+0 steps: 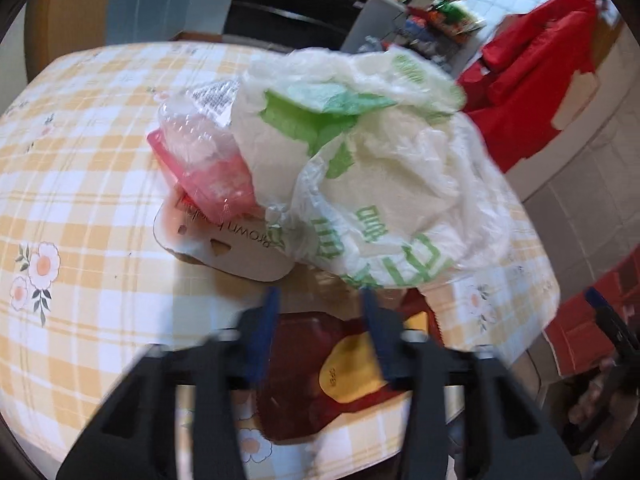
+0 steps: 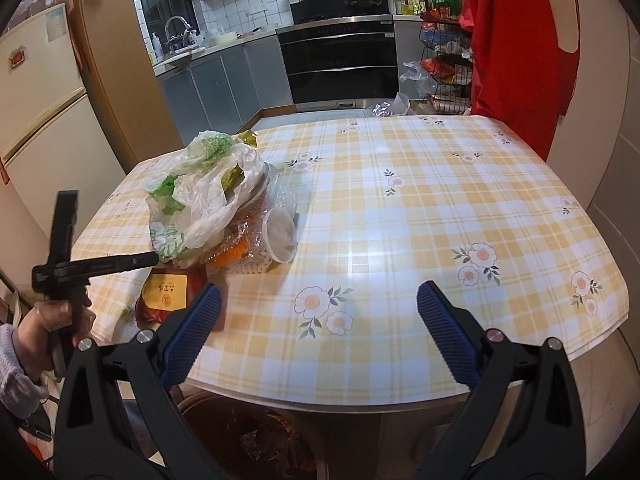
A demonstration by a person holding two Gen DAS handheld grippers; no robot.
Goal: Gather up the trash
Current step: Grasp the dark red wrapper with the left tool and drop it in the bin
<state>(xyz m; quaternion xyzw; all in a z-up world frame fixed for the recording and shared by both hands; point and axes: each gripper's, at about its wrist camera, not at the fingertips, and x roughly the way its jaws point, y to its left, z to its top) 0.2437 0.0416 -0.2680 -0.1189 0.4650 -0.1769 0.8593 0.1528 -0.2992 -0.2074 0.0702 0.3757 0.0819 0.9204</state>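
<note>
Trash pile (image 2: 224,208) lay on the desk (image 2: 400,208) just ahead of the half-open, empty left gripper (image 1: 320,320), nearer than the wide-open right gripper (image 2: 320,332).

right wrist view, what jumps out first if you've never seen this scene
The heap of trash at the left edge of the yellow checked table, topped by a crumpled white and green plastic bag. Then the right gripper, open over bare cloth, and a red garment hanging at the table's far right.

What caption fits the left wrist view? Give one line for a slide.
Left gripper half open over a dark red packet, beside a white bag heaped on trash.
</note>
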